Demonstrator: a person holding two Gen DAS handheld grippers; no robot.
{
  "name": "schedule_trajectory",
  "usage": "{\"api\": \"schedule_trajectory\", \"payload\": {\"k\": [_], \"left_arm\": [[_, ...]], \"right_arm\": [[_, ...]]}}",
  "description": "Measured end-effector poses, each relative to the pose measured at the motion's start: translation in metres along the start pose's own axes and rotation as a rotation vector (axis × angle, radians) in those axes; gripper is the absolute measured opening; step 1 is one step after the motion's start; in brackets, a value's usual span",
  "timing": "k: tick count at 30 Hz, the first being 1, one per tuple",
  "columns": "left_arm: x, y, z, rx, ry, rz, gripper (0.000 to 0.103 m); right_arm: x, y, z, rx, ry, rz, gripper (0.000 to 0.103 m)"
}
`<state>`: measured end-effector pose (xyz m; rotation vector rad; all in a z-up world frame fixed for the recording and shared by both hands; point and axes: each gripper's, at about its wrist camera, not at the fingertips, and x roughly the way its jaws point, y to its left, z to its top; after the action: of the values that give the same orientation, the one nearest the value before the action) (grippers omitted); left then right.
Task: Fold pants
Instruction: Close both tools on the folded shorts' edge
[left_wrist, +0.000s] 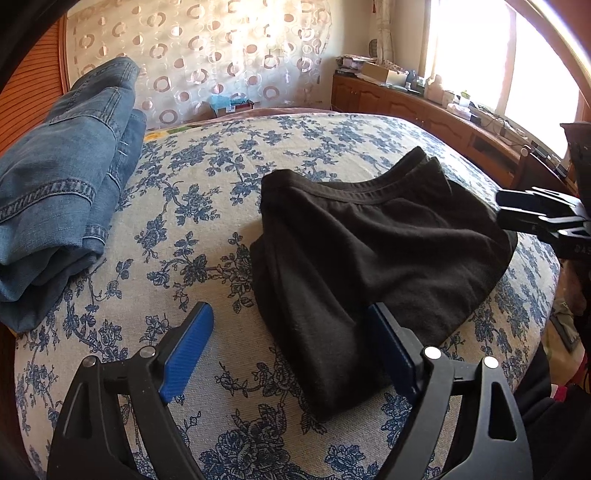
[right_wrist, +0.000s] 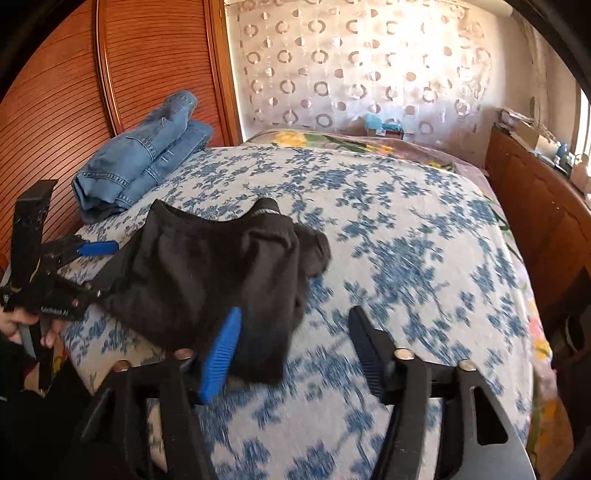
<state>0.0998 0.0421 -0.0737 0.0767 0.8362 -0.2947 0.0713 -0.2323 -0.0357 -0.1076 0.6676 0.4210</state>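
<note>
Looking down at the bed (left_wrist: 207, 369), we see the black pants (left_wrist: 369, 251) lying on the blue flower cover, folded into a small thick bundle. We think they lie near our edge of the bed so that both our hands can reach them easily.

Our left gripper (left_wrist: 291, 339) has its jaws wide apart. It holds nothing. Its left blue pad sits over bare cover, and its right pad sits just at the near end of the pants, where a narrow folded part points toward us. That near end lies between the two pads, but the pads do not squeeze it.

Our right gripper (right_wrist: 295, 332) is open too, and it holds nothing. In the right wrist view its left blue pad sits in front of the near edge of the pants, and its other pad is over bare cover. The pants lie mostly up and to the left of this gripper. The picture is a bit blurry here, so we cannot tell if the pad touches the cloth.

The waistband (left_wrist: 369, 186) lies on the far side, curved and facing up. We think the pants lie loose because both grippers have let go, so the fold can rest flat.

The blue jeans (left_wrist: 62, 184) are folded too and sit well apart, by the far left edge of the bed next to the wooden doors (right_wrist: 55, 110). We guess they are put there to keep them out of our way.
</note>
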Motion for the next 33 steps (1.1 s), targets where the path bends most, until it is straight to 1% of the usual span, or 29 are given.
{"api": "schedule_trajectory", "payload": {"k": [4, 9, 11, 13, 14, 15, 17, 18, 21, 25, 29, 33], "left_arm": [[0.002, 0.001, 0.005, -0.025, 0.022, 0.004, 0.085], [0.003, 0.012, 0.015, -0.083, 0.021, -0.034, 0.085], [0.003, 0.014, 0.02, -0.084, 0.019, -0.045, 0.085], [0.003, 0.014, 0.025, -0.078, 0.013, -0.04, 0.085], [0.003, 0.015, 0.028, -0.079, 0.013, -0.041, 0.083], [0.005, 0.016, 0.03, -0.08, 0.016, -0.047, 0.077], [0.009, 0.017, 0.033, -0.085, 0.028, -0.065, 0.071], [0.011, 0.017, 0.034, -0.088, 0.035, -0.072, 0.066], [0.019, 0.019, 0.036, -0.097, 0.052, -0.083, 0.057], [0.024, 0.019, 0.039, -0.104, 0.048, -0.086, 0.051], [0.028, 0.016, 0.042, -0.096, 0.044, -0.09, 0.041], [0.027, 0.014, 0.041, -0.098, 0.042, -0.114, 0.033]], "right_arm": [[0.028, -0.003, 0.012, 0.008, 0.029, 0.003, 0.066], [0.053, -0.007, 0.025, 0.02, 0.063, -0.006, 0.066], [0.059, -0.008, 0.028, 0.026, 0.081, -0.014, 0.066], [0.064, -0.008, 0.03, 0.033, 0.084, -0.012, 0.066], [0.066, -0.006, 0.029, 0.035, 0.085, -0.012, 0.066], [0.067, -0.007, 0.029, 0.036, 0.085, -0.012, 0.066], [0.07, -0.007, 0.029, 0.036, 0.08, -0.011, 0.066], [0.071, -0.007, 0.029, 0.036, 0.077, -0.012, 0.066], [0.071, -0.006, 0.027, 0.037, 0.066, -0.014, 0.066], [0.07, -0.005, 0.023, 0.037, 0.06, -0.015, 0.066], [0.07, -0.006, 0.022, 0.043, 0.058, -0.01, 0.066], [0.068, -0.006, 0.022, 0.042, 0.057, -0.013, 0.066]]}}
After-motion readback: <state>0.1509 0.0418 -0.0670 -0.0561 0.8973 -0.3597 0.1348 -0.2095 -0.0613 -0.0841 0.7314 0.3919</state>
